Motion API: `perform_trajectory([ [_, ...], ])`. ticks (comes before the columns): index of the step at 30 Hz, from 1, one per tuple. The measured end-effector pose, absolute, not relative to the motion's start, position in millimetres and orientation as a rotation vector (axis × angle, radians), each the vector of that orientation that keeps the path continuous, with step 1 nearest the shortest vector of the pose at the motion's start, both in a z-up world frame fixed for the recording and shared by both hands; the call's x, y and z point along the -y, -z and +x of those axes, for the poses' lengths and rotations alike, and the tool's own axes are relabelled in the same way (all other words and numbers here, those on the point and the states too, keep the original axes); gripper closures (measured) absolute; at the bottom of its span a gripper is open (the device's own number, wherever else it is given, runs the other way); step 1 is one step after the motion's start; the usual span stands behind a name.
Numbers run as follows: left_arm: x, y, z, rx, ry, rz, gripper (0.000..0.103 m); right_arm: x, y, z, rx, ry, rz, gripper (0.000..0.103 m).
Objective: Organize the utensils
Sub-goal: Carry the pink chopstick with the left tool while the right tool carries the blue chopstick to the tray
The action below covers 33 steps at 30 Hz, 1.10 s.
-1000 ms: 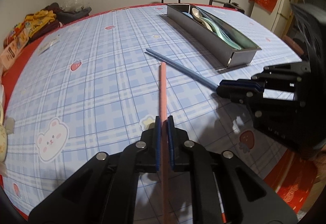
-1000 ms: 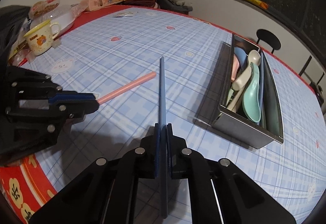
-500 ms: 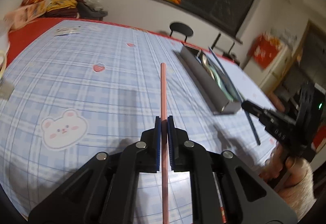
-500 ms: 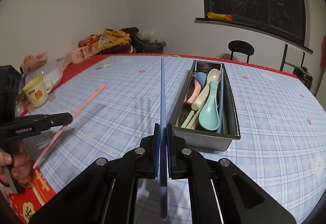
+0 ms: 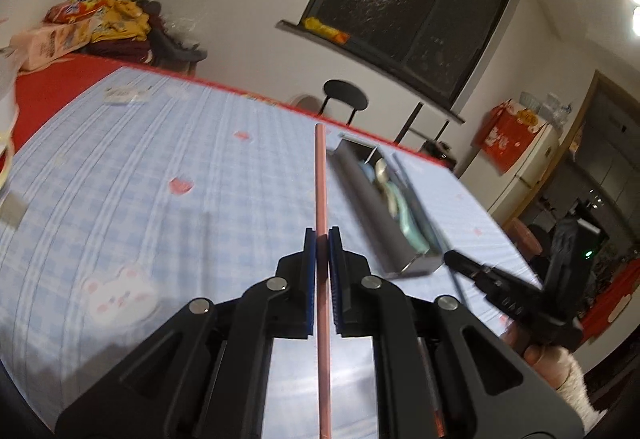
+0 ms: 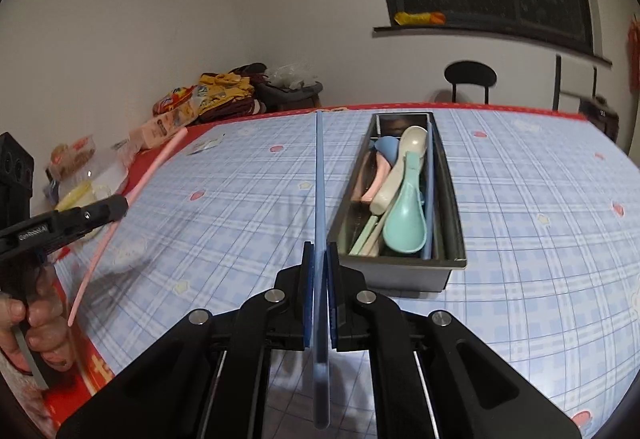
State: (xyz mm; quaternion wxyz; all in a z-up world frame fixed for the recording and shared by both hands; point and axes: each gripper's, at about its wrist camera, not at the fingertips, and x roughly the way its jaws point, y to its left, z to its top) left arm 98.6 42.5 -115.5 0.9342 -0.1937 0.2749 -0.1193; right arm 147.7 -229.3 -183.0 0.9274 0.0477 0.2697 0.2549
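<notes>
Blue-checked cloth covers your table [image 6: 520, 199], with snack packets [image 6: 188, 107] piled at its far left corner. Your left gripper [image 5: 322, 235] has its jaws clamped on a pink chopstick [image 5: 321, 175], held clear of the table. To its right, your right gripper [image 6: 319, 251] has its jaws clamped on a blue chopstick [image 6: 319, 175] (also lifted), just left of the metal tray [image 6: 452, 179]. That tray holds a mint spoon [image 6: 406, 215], a cream spoon [image 6: 400, 167] and other utensils.

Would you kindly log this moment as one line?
left tongs: shut on pink chopstick | right tongs: shut on blue chopstick | metal tray: holds spoons
</notes>
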Motion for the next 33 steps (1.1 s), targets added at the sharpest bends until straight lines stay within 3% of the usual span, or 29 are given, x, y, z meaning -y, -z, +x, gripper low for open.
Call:
perform_trajectory([
  [10,17,90,169,-0.560,0.352,-0.475,0.093,260,147,215,-0.533,-0.469,0.296,0.097],
  [20,79,111,257,-0.637,0.351,-0.573,0.093,269,186,266,-0.633,-0.406,0.396,0.096],
  [33,85,147,312,-0.715,0.322,-0.652,0.093,273,199,279,-0.662,-0.377,0.426,0.096],
])
